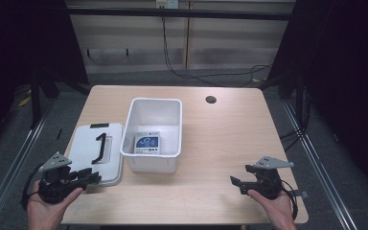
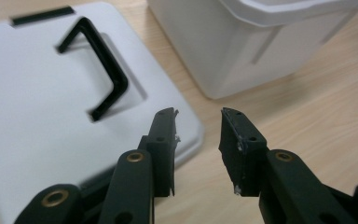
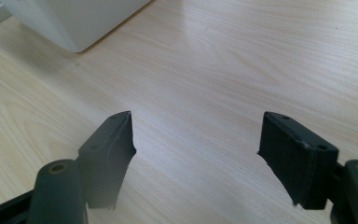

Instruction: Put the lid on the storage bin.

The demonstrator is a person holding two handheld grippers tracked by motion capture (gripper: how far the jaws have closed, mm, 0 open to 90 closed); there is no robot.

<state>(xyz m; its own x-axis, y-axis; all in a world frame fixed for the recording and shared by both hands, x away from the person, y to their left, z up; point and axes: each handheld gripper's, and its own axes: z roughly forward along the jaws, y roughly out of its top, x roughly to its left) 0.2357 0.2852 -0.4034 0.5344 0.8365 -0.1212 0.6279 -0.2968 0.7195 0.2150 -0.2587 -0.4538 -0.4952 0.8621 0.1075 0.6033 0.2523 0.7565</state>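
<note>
Two hand-held grippers are in play, and yours on the left (image 1: 92,178) is the busy one: its jaws stand a modest gap apart with nothing between them, poised just off the near right corner of the white lid (image 2: 42,116). No grip yet, so call it released. In the left gripper view one jaw tip hangs over the lid's rounded corner while the other hangs over bare wood.

The lid lies flat on the desk (image 1: 220,143), black handle (image 2: 102,70) up, its right edge just beside the open white bin (image 1: 152,134). The bin stands upright at mid-desk, and a small blue-and-white packet (image 1: 147,143) lies on its floor.

Your right hand-held gripper (image 1: 236,183) sits well apart, near the right front of the desk, jaws spread wide over bare wood and holding nothing.

Now the risks, as I judge them. If you clamp the lid by that thin corner, it is a shallow, off-centre bite: the lid will likely swing or slip out as it lifts, and its far end could drag across the desk. The handle looks the surer hold. The bin is light and close, so a lid swinging right could knock it or shove it along. And if the lid comes down askew, it will perch on the rim rather than seat. The right side is too far off to steady the bin.
</note>
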